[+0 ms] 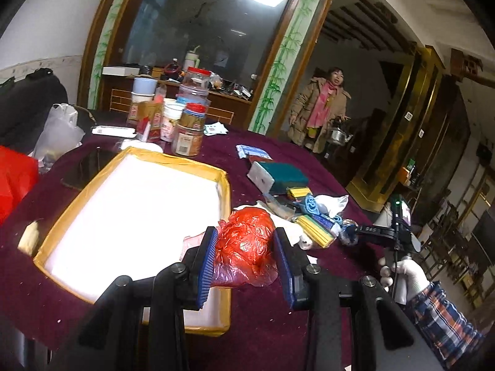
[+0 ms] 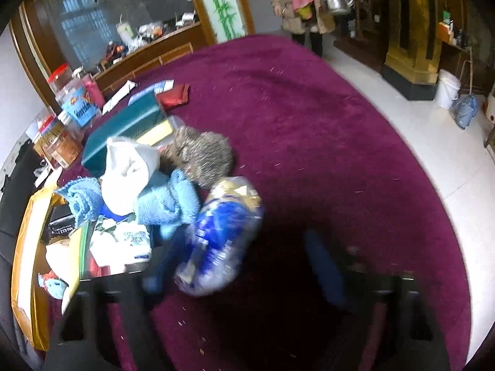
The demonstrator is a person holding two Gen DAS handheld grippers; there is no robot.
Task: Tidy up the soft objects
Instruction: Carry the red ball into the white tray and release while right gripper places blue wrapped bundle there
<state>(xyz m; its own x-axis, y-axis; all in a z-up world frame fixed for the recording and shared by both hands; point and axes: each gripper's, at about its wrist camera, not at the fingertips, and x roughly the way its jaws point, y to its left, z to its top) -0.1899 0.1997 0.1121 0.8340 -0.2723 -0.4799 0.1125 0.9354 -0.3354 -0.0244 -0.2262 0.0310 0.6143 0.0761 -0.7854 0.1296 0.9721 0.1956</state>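
Observation:
My left gripper [image 1: 246, 232] is shut on a crumpled red plastic bag [image 1: 247, 247], held above the near right corner of a white foam tray [image 1: 185, 162] with a yellow taped rim. To its right lies a pile of soft things: yellow sponges [image 1: 315, 228], a blue knitted cloth [image 2: 167, 207], a white cloth [image 2: 130, 173] and a grey-brown furry ball [image 2: 201, 157]. In the blurred right wrist view, my right gripper [image 2: 238, 241] straddles a blue, white and gold packet [image 2: 222, 235]. A dark gap shows between the packet and the right finger [image 2: 324, 266].
A green sponge block [image 1: 284, 176] lies behind the pile. Several jars [image 1: 188, 130] crowd the table's far side. A large red bag [image 1: 15, 176] sits at the left edge. A person [image 1: 321, 108] with a kettle stands in the doorway. Purple cloth [image 2: 309, 139] covers the round table.

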